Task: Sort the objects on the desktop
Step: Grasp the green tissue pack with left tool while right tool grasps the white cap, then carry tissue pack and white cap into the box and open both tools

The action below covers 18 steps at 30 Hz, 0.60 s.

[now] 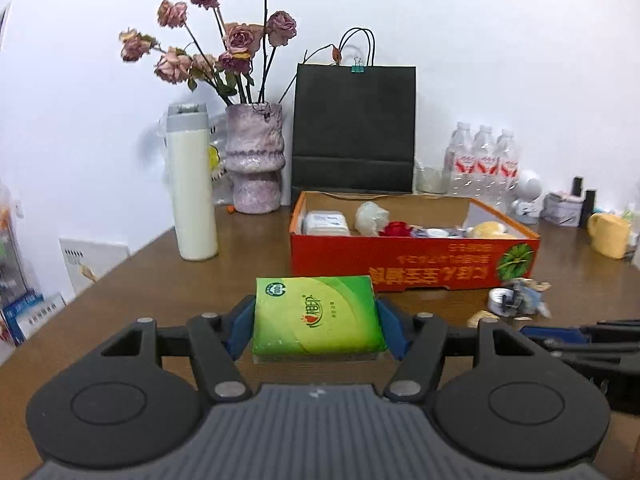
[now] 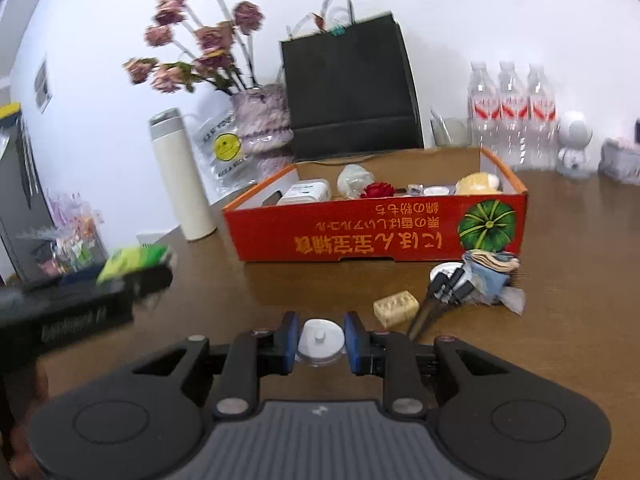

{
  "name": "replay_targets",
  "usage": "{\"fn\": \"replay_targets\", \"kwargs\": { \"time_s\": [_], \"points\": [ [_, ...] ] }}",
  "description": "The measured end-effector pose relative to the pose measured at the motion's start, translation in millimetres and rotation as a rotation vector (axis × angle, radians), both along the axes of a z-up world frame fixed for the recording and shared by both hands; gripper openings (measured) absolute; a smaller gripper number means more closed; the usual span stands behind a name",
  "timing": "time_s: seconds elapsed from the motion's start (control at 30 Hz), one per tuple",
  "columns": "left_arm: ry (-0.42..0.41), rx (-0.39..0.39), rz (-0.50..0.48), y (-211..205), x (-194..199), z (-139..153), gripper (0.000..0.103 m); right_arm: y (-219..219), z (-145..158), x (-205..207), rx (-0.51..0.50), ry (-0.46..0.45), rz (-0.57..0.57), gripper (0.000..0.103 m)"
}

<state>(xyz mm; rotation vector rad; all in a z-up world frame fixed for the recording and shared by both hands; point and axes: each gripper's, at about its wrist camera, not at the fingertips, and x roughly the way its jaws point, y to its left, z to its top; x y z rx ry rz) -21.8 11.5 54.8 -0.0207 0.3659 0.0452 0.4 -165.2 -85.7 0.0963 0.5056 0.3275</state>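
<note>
- Green tissue pack sits clamped between the blue pads of my left gripper, above the wooden desk, short of the red box.
- My right gripper is nearly closed, pinching a small white cap.
- I see a cream block lying just ahead of it.

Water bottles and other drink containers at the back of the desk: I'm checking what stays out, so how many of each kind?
Clear water bottles: 3
White thermos flask: 1
Yellow mug: 1
Total: 5
</note>
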Motion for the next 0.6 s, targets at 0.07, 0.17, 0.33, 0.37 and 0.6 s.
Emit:
{"fn": "replay_targets", "kwargs": {
  "time_s": [0.07, 0.17, 0.33, 0.37, 0.6],
  "points": [
    [-0.006, -0.009, 0.0, -1.4, -10.4, -0.1, 0.066, -1.1, 3.5, -12.6, -0.024, -0.004, -0.005, 0.023],
    [-0.012, -0.013, -0.006, -6.4, -25.0, -1.5, 0.066, -9.5, 9.2, -31.3, -0.014, -0.024, -0.038, 0.023],
    [-0.015, 0.022, -0.045, -21.9, -39.2, 0.1, 0.066, -21.3, 17.7, -58.2, 0.01, -0.1, -0.086, 0.023],
    [-0.022, 0.022, -0.049, -23.1, -40.7, 1.4, 0.066, -23.7, 19.2, -60.5, 0.013, -0.103, -0.092, 0.023],
    [-0.002, -0.048, -0.07, -20.7, -32.5, 9.0, 0.066, -35.8, 27.3, -60.0, 0.023, -0.13, -0.123, 0.023]
  ]
}}
